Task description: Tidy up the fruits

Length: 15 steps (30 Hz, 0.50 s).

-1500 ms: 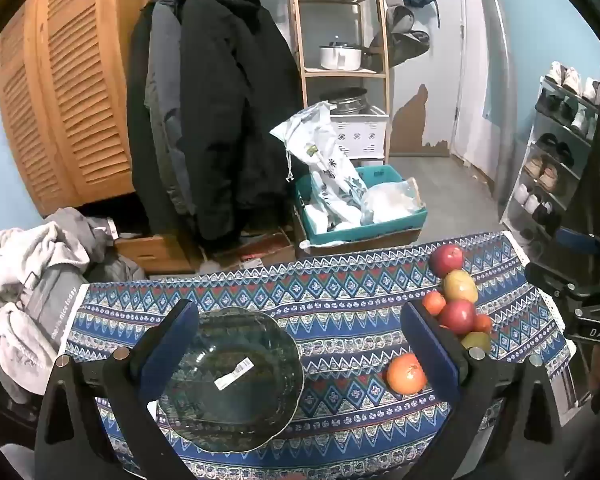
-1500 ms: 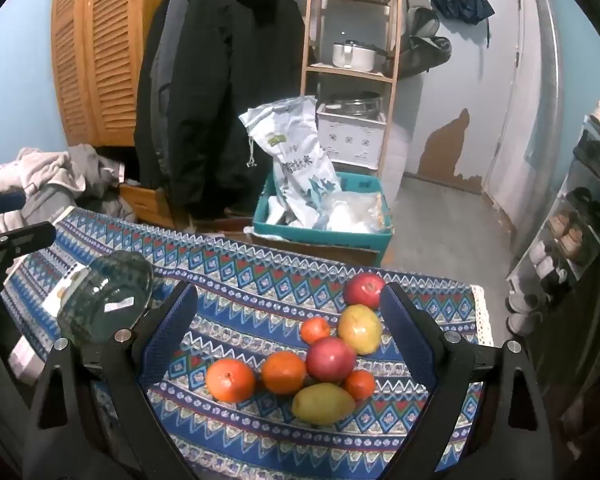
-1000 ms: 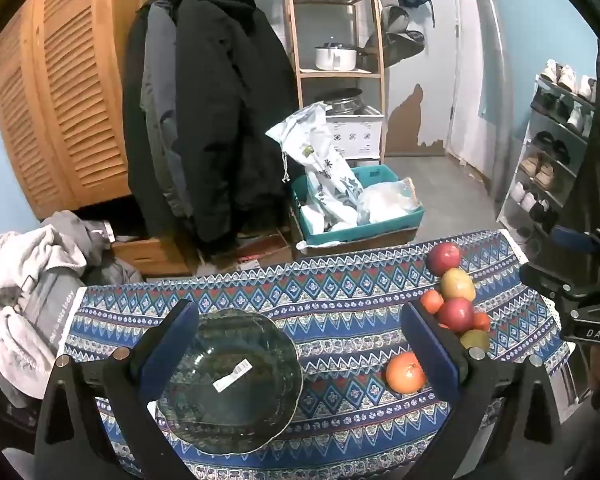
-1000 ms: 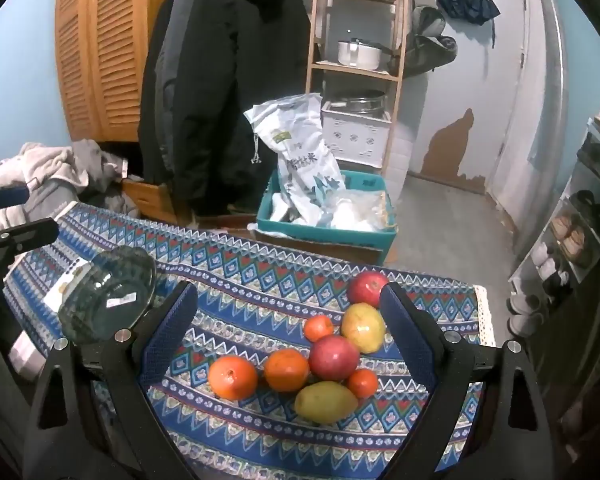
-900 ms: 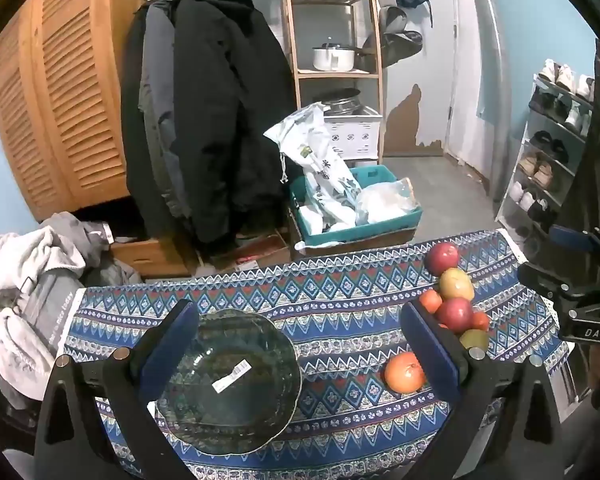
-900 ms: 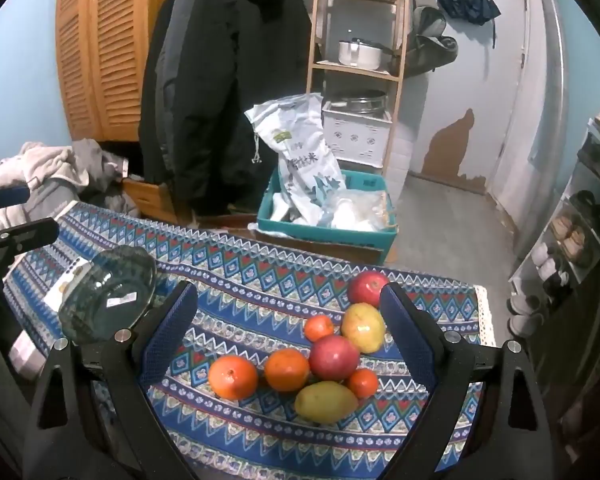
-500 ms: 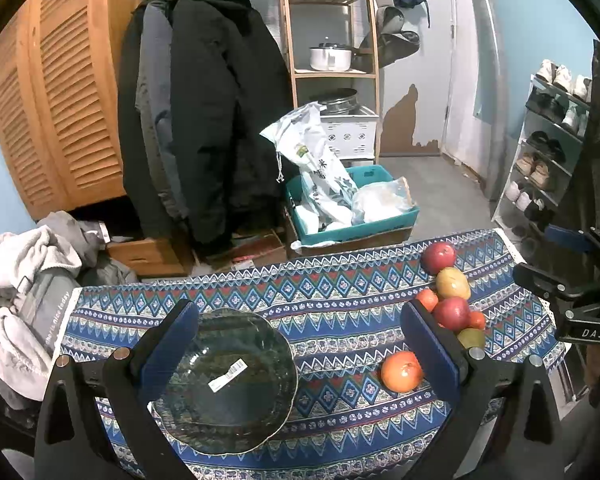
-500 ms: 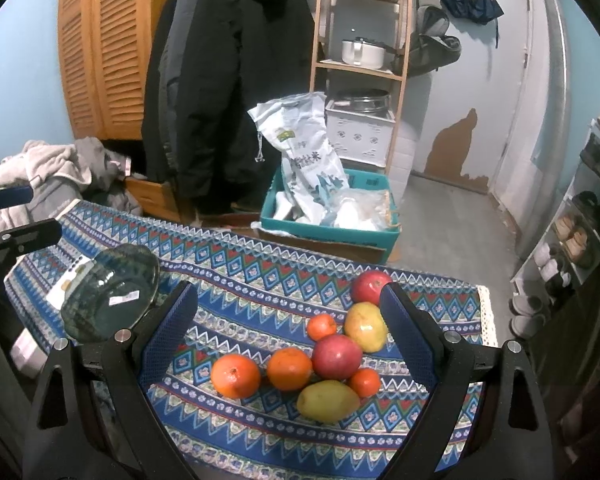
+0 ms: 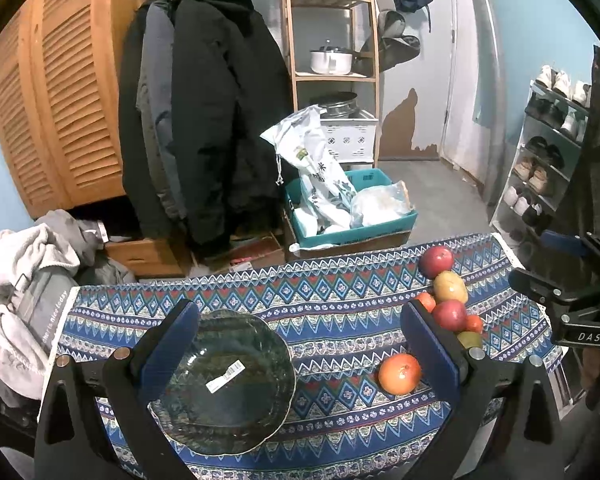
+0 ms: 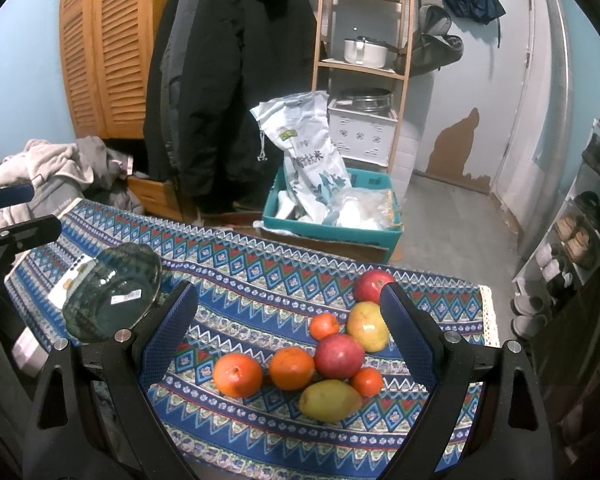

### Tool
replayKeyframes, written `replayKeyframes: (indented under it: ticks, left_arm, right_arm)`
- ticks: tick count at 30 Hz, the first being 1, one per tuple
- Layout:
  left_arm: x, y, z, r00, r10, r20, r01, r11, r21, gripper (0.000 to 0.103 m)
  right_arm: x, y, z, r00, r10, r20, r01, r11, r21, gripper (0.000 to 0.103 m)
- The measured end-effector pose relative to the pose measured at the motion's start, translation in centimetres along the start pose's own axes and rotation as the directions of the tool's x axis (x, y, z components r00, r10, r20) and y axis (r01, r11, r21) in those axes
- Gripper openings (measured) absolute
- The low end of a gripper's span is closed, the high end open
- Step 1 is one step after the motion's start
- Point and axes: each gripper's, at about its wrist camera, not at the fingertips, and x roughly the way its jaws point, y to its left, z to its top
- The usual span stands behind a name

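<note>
Each hand-held gripper is a matt black frame with two broad fingers faced in dark blue textured pads. On the left hand-held gripper (image 9: pixel 299 344) the pads (image 9: pixel 171 346) have a fine mesh grain, and round silver screws (image 9: pixel 121 353) sit on the black arms behind them, with triangular cut-outs lower in the frame. The right hand-held gripper (image 10: pixel 289 336) is built alike (same blue pads (image 10: pixel 407 338), same silver screw heads (image 10: pixel 451 336)). Seen from the left camera, its black body carries white lettering "DAS" (image 9: pixel 589 336) and a blue-tipped finger.
</note>
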Motion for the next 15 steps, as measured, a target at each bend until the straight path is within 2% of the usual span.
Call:
replayKeyframes:
  ticks: [10, 15]
  left_arm:
    - [-0.1, 0.2, 0.1, 1.0, -0.009, -0.001, 0.009, 1.0, -0.006, 0.102]
    - [0.0, 0.1, 0.1, 1.0, -0.014, -0.004, 0.014, 1.0, -0.006, 0.102]
  right_arm:
    - [0.2, 0.9, -0.3, 1.0, 0.001, -0.003, -0.001, 1.0, -0.001, 0.091]
    - [0.2, 0.1, 0.0, 1.0, 0.003, -0.006, -0.003, 1.0, -0.001, 0.091]
